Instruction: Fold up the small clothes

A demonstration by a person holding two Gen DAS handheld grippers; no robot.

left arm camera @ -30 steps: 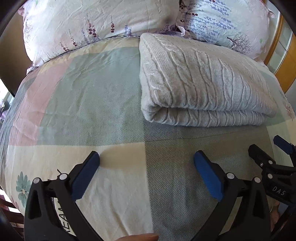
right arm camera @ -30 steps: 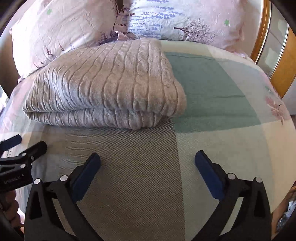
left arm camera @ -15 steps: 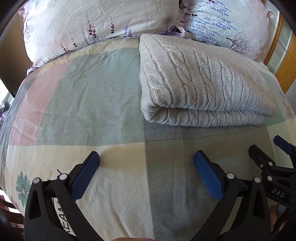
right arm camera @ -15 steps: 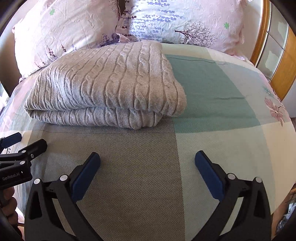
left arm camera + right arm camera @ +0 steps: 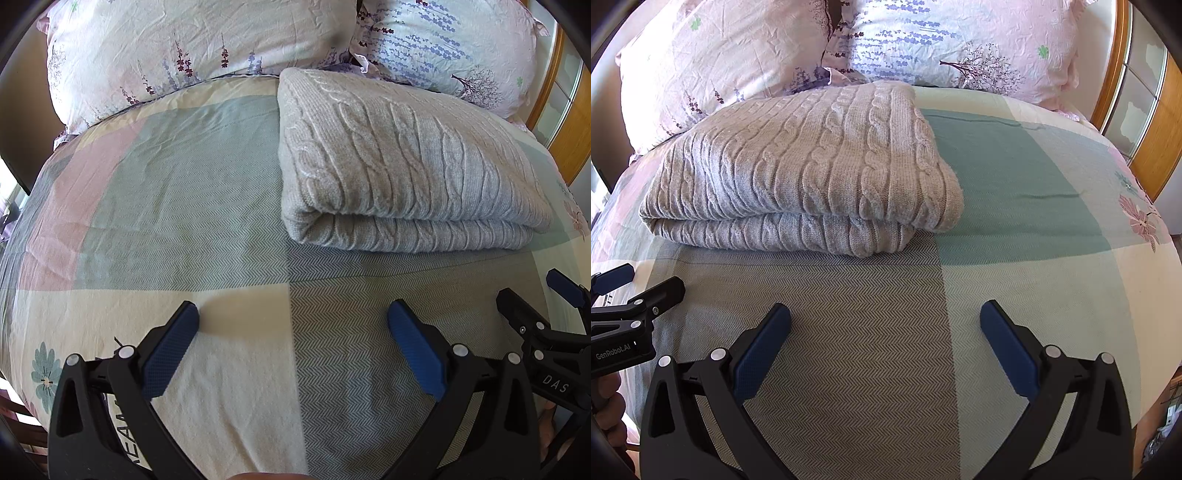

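Item: grey cable-knit sweater (image 5: 402,166), folded into a thick rectangular bundle, its doubled edge facing the foot of the bed. It lies on the bed toward the head edge, its far side touching the pillows.

Support: bed with a patchwork herringbone cover (image 5: 184,206) in green, pink, cream and grey blocks.

Pillows: two, pale pink with a lavender-sprig print, side by side along the head edge; the left pillow (image 5: 192,48) and the right pillow (image 5: 454,48) meet behind the sweater.

Left gripper (image 5: 293,325): black frame, blue pads, jaws wide apart and holding nothing, poised over the cover near the foot edge, apart from the sweater.

Right gripper (image 5: 885,325): same make, jaws likewise spread and empty, over the grey block of the cover, beside the left gripper.

Wooden bed frame (image 5: 1115,66): at the right head corner.
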